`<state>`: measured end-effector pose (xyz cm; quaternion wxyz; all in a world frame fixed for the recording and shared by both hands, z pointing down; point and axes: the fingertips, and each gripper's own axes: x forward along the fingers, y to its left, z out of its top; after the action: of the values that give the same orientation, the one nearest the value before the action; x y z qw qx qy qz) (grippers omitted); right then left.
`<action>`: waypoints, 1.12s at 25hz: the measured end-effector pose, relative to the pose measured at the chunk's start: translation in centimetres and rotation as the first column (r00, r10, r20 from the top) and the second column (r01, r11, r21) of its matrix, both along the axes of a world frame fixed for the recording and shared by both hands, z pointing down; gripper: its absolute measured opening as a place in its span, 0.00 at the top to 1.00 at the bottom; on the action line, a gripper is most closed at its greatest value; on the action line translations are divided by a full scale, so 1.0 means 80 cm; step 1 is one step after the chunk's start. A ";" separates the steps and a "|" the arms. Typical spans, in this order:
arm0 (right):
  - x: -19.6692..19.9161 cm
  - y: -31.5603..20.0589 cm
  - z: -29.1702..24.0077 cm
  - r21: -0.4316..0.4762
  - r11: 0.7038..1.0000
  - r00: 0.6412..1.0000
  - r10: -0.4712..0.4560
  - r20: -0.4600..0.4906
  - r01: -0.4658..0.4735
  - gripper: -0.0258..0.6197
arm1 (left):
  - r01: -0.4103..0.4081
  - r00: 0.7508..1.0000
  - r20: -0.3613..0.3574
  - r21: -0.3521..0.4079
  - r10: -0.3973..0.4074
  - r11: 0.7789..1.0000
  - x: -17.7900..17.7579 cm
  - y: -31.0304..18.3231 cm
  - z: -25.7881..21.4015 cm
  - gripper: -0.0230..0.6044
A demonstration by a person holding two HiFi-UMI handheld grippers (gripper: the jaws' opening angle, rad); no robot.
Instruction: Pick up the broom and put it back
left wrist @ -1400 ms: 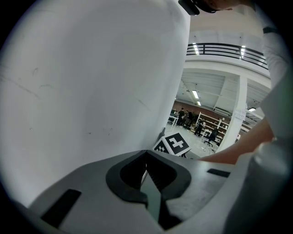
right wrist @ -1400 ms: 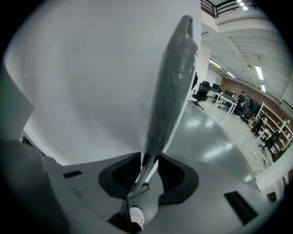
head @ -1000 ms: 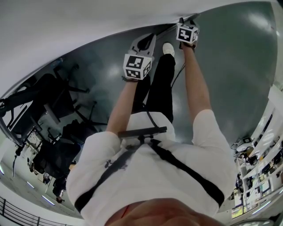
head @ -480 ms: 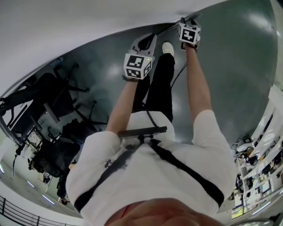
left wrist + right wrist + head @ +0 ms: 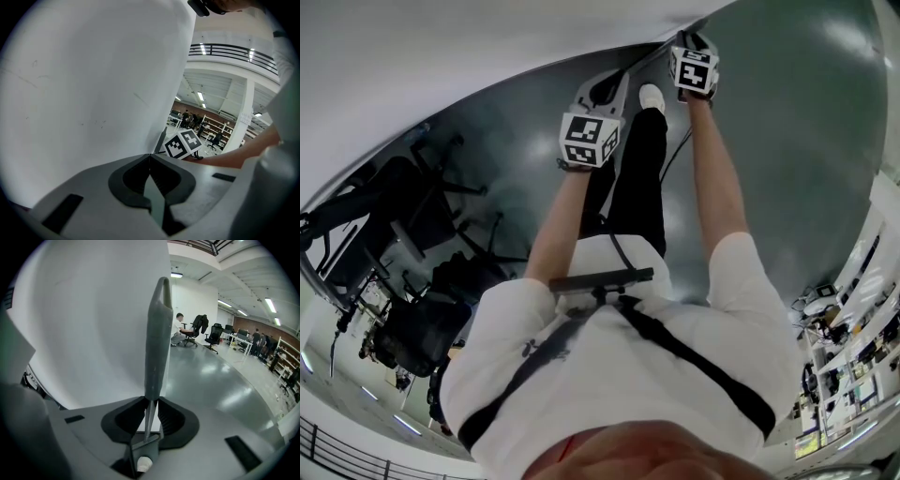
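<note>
The broom's grey handle, with a hanging loop at its top, stands upright against the white wall in the right gripper view. My right gripper has just been closing, and its dark pads now press on the handle from both sides. In the head view the right gripper reaches to the foot of the wall. The left gripper hangs beside it, a little nearer me. In the left gripper view my left gripper is shut with nothing in it and faces the wall. The broom's head is hidden.
The white wall meets a glossy dark floor. My legs and a white shoe are beneath the grippers. Black office chairs stand at the left and shelves at the right. People sit at distant desks.
</note>
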<state>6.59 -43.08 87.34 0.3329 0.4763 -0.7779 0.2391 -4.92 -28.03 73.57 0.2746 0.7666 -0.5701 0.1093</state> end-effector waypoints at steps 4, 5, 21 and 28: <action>-0.005 -0.010 -0.018 0.042 0.998 0.999 0.042 0.017 -0.042 0.82 | 0.006 1.000 -0.003 -0.010 -0.006 1.000 -0.002 0.006 0.005 0.94; -0.001 -0.013 -0.019 0.038 0.997 0.997 0.073 0.007 -0.073 0.82 | 0.008 1.000 -0.003 -0.013 -0.008 1.000 -0.002 0.006 0.006 0.94; -0.001 0.041 -0.032 -0.154 0.854 0.862 0.506 0.027 -0.497 0.82 | 0.048 0.999 -0.018 -0.016 -0.048 0.999 -0.015 0.011 0.007 0.94; -0.025 0.050 -0.021 -0.170 0.876 0.880 0.469 0.076 -0.452 0.82 | 0.071 0.997 -0.014 -0.022 -0.072 0.997 -0.030 0.020 0.011 0.95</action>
<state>4.59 -39.06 85.63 0.2554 0.6074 -0.6400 0.3953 -7.33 -26.43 74.46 0.2908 0.7436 -0.5938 0.0998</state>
